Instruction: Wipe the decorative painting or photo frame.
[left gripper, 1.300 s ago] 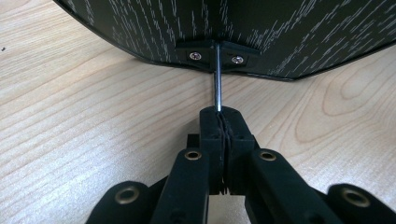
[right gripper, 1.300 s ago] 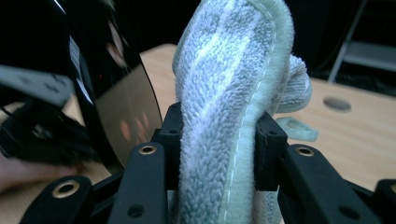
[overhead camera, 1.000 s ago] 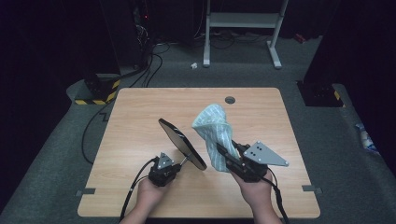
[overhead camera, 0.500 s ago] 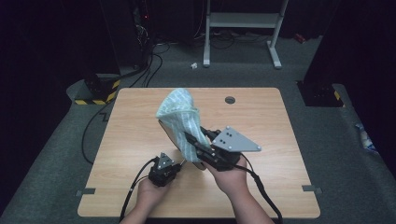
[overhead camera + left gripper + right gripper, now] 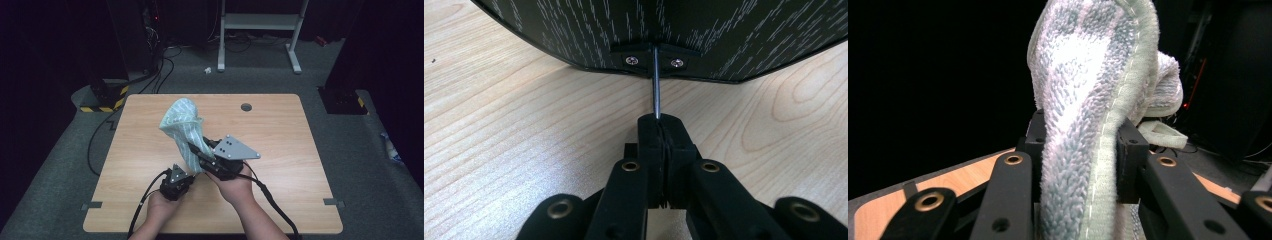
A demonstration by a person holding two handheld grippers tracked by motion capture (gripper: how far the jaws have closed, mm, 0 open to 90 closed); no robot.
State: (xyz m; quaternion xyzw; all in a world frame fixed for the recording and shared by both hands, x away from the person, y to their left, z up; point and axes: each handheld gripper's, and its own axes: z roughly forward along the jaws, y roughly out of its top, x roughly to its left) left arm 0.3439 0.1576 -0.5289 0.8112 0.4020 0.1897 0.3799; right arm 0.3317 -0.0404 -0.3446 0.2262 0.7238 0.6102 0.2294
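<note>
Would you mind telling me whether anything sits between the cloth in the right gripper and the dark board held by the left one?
Nothing visible does. The cloth, clamped in the right gripper, hangs right over the dark board, whose thin metal rod the left gripper pinches.

- Cloth (image 5: 1083, 125): terry fabric, pale green-white with faint stripes, looped fuzzy pile, stitched hem along one edge; matt.
- Board (image 5: 674, 30): dark panel with printed wood-grain streaks, faint sheen; small black bracket fixed by two bright metal screws.
- Rod (image 5: 656, 82): thin polished metal, smooth and shiny.
- Left gripper (image 5: 659, 132): matt black plastic jaws, brass-coloured rivets.
- Right gripper (image 5: 1080, 145): the same black plastic and brass-coloured rivets; flat grey plate on top, dull finish.
- Table (image 5: 280, 130): light wood-grain top, smooth, low sheen.
</note>
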